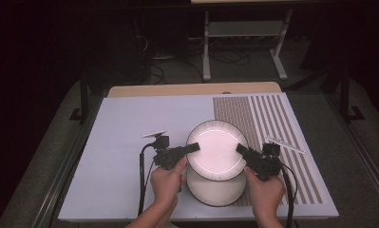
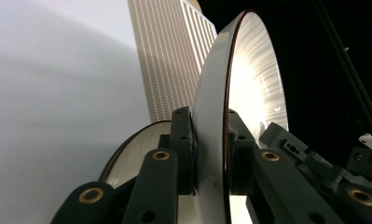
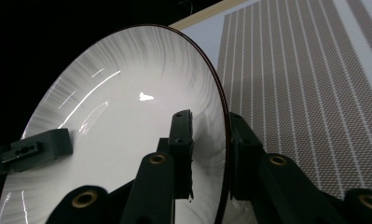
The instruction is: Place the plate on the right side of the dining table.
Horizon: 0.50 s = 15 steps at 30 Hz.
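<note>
Pinching one unmarked plate (image 1: 217,150) rim: left gripper (image 1: 193,148), right gripper (image 1: 241,150).

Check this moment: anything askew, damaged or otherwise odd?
Nothing stands out. The upper plate is gripped at opposite rims by the left gripper and right gripper, above a second plate on the mat. No chips or spills show.

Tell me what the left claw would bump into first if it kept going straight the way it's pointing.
Probably the right claw: the left claw grips the raised plate at its rim and points across it toward the opposite edge, though depth is unclear.
</note>
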Motion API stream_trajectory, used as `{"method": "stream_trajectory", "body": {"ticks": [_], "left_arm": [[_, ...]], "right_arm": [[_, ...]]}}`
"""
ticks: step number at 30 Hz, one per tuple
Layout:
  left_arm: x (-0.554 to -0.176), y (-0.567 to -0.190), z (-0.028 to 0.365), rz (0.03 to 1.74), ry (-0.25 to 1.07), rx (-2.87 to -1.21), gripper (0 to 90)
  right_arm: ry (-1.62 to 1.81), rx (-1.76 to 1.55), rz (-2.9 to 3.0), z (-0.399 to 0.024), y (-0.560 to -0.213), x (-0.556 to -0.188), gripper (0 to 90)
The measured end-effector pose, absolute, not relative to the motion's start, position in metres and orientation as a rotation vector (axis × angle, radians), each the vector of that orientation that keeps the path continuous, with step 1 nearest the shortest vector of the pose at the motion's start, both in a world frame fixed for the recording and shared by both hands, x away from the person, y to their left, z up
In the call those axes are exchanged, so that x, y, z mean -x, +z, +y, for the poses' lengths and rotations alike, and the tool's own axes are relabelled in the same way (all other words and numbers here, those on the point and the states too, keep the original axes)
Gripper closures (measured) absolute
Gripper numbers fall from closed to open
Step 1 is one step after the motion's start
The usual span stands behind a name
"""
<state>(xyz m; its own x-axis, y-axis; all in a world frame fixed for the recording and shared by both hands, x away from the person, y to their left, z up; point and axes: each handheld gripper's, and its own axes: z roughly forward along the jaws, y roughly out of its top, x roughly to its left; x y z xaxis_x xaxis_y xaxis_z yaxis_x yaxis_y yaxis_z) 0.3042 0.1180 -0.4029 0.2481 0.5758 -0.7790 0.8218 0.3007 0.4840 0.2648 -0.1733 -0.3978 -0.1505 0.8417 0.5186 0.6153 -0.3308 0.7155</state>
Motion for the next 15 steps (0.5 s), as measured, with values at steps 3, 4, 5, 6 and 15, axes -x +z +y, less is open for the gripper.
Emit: {"method": "stream_trajectory", "body": {"ticks": [3,4,5,6,15], "left_arm": [[-0.309,-0.4,0.11,1.427,-0.273,-1.398,77.4],[-0.31,-0.4,0.108,1.425,-0.269,-1.403,77.4],[-0.312,-0.399,0.105,1.424,-0.271,-1.408,77.2],[-0.315,-0.399,0.101,1.426,-0.277,-1.412,77.3],[-0.333,-0.396,0.073,1.413,-0.32,-1.448,77.3]], "right_arm": [[1.47,-1.886,1.652,-0.178,-0.396,-0.266,73.9],[1.468,-1.89,1.642,-0.181,-0.396,-0.266,73.9],[1.467,-1.897,1.634,-0.182,-0.396,-0.267,73.9],[1.464,-1.901,1.626,-0.185,-0.396,-0.267,73.9],[1.438,-1.948,1.566,-0.21,-0.394,-0.273,73.9]]}}
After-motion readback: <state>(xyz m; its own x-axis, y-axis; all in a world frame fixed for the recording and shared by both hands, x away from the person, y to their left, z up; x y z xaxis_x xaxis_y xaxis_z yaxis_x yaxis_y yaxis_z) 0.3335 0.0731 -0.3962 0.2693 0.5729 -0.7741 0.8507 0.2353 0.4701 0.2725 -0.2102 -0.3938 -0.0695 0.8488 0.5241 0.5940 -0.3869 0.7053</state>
